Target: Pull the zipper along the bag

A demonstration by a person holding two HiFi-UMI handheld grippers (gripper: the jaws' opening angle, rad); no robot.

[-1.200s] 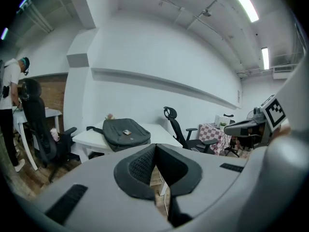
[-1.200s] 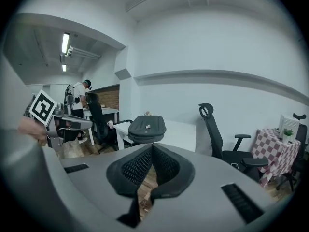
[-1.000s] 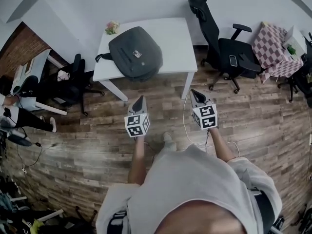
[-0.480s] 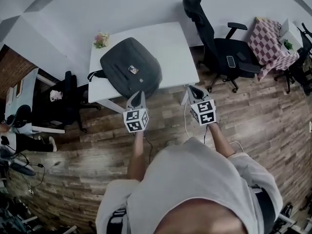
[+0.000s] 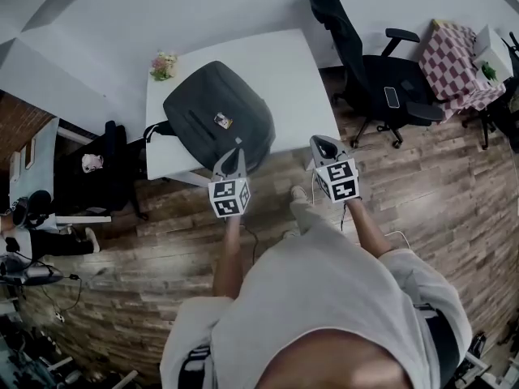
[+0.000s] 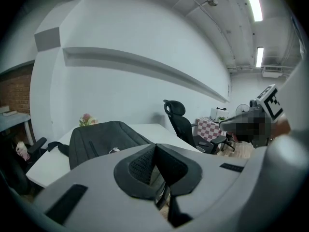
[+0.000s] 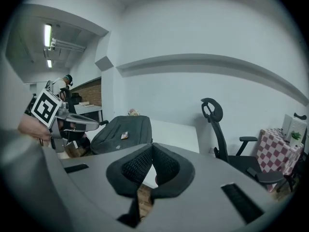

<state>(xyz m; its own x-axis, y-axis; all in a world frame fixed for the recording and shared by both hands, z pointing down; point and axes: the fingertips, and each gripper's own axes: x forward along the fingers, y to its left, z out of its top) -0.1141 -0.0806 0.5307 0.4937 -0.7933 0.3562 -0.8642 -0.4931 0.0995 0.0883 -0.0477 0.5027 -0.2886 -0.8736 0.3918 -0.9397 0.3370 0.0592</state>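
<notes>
Nothing readable here. Your bag [image 5: 203, 116] has a small tag [image 5: 220, 121] near its middle, but the print is too small to read. The left cube [image 5: 229, 198] and right cube [image 5: 337, 180] show only black-and-white square patterns, no letters or numbers.

- We see the bag [image 5: 217, 124] as dark grey woven cloth, matt.
- The table [image 5: 292, 63] top looks smooth and white to us.
- The floor [image 5: 422, 209] reads as grainy wood planks.
- On the left gripper [image 5: 231, 156] and right gripper [image 5: 324, 144] we note matt grey plastic shells and black, finely textured pads [image 7: 136, 167].
</notes>
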